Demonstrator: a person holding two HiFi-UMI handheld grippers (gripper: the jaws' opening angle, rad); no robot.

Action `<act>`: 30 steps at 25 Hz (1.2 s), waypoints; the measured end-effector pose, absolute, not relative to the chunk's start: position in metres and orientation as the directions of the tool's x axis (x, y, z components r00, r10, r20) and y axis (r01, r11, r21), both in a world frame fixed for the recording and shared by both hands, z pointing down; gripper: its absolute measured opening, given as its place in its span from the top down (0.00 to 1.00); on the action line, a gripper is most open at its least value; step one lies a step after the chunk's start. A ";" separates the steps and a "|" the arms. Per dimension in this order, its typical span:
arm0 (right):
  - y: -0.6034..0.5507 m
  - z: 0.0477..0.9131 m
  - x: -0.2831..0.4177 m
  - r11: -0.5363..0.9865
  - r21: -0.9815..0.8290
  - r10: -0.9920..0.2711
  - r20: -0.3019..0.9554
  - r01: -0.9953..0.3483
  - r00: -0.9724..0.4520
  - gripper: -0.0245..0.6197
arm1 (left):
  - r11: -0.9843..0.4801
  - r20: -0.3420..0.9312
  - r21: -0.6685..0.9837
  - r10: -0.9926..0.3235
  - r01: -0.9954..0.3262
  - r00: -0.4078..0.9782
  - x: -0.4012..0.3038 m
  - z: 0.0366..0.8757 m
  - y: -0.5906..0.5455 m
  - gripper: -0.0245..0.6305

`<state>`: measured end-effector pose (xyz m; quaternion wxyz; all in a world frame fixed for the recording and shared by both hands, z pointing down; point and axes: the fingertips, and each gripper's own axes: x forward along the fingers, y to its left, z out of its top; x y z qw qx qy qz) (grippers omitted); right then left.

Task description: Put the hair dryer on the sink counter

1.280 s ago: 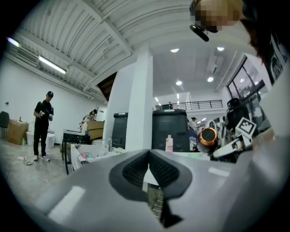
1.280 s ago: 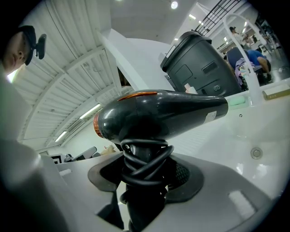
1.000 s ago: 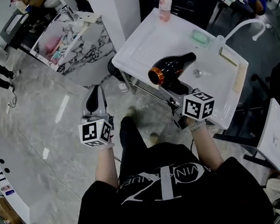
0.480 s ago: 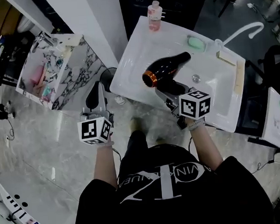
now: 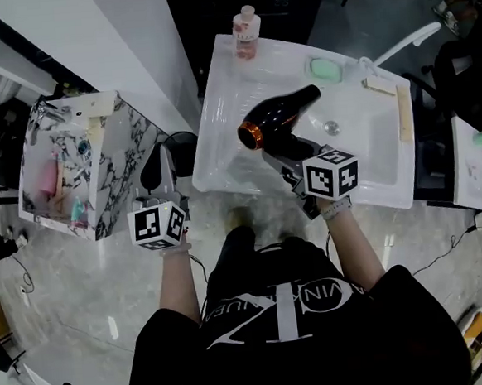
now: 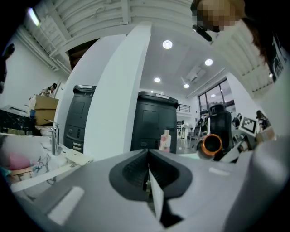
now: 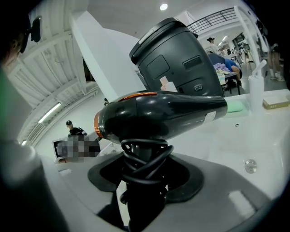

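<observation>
A black hair dryer (image 5: 280, 114) with an orange nozzle ring lies level over the white sink counter (image 5: 225, 151), beside the basin. My right gripper (image 5: 294, 152) is shut on its handle, which has the black cord wound round it (image 7: 144, 165). In the right gripper view the dryer body (image 7: 158, 113) fills the middle, above the counter; I cannot tell whether it touches. My left gripper (image 5: 162, 156) hangs shut and empty over the floor, left of the counter. In the left gripper view its jaws (image 6: 147, 179) meet, and the dryer (image 6: 212, 144) shows at the right.
On the counter stand a pink bottle (image 5: 246, 31) at the back, a green soap (image 5: 324, 69) and a white faucet (image 5: 404, 42). The basin drain (image 5: 331, 126) lies right of the dryer. A marble-patterned cabinet (image 5: 73, 167) stands left, on the grey floor.
The head view has swung, so the sink now sits squarer and nearer the middle. The right gripper keeps its hold on the dryer over the counter. The left gripper stays shut.
</observation>
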<state>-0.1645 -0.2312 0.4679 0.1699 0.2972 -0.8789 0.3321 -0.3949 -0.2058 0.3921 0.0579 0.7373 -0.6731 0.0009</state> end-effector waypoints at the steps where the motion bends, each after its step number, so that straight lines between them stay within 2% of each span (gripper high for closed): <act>1: -0.234 0.468 -0.167 0.596 -0.480 -0.418 0.499 -0.644 -0.759 0.56 | -0.102 0.080 0.086 -0.991 -0.991 0.109 -0.398 0.394 -0.211 0.96; 7: -0.250 0.470 -0.182 0.568 -0.451 -0.455 0.525 -0.688 -0.719 0.56 | -0.150 0.077 0.117 -0.984 -0.982 0.160 -0.409 0.401 -0.236 0.96; 30: -0.348 0.512 -0.228 0.539 -0.437 -0.397 0.622 -0.720 -0.675 0.56 | -0.189 0.113 0.141 -0.972 -0.972 0.205 -0.411 0.411 -0.314 0.96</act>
